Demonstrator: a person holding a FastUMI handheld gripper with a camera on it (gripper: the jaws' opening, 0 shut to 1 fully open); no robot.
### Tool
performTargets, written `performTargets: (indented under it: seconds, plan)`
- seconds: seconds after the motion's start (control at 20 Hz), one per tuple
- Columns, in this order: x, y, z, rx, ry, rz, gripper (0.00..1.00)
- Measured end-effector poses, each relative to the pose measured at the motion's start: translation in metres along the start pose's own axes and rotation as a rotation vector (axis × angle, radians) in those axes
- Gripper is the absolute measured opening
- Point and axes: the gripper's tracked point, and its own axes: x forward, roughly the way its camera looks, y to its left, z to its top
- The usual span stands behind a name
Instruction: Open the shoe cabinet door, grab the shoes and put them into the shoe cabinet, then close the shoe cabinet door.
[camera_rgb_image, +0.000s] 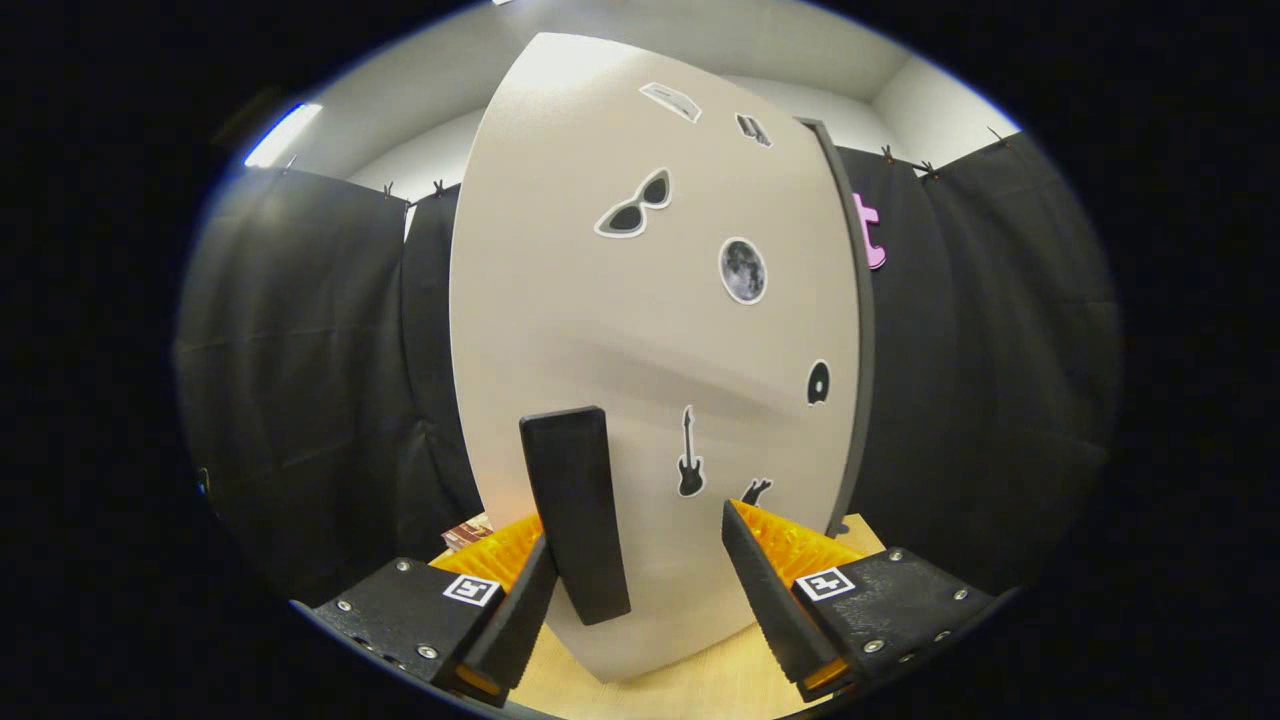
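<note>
In the gripper view, the shoe cabinet door (640, 330) is filling the middle of the frame, a pale beige panel standing upright just ahead of the gripper (640, 545). Stickers are dotting its face: sunglasses (634, 206) in the upper middle, a moon (743, 270) to their lower right, a small disc (818, 383) near the door's right edge, and a guitar (690, 455) low down. A dark handle (577, 512) is sticking up from the lower middle of the door. The gripper's fingers are standing wide apart at the bottom of the frame; the handle is sitting between them, close against the left finger (520, 610), while the right finger (770, 590) is well clear of it. A light wooden table (690, 690) is showing beneath the door at the bottom centre. Black cloth (300, 350) is hanging on both sides of the door.
</note>
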Motion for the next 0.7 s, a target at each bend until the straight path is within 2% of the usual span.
performTargets:
  seconds: [0.2, 0.7]
  plan:
    - [0.042, 0.024, 0.007, -0.029, -0.012, -0.036, 0.94]
    - [0.108, 0.043, 0.013, -0.031, -0.003, -0.118, 0.94]
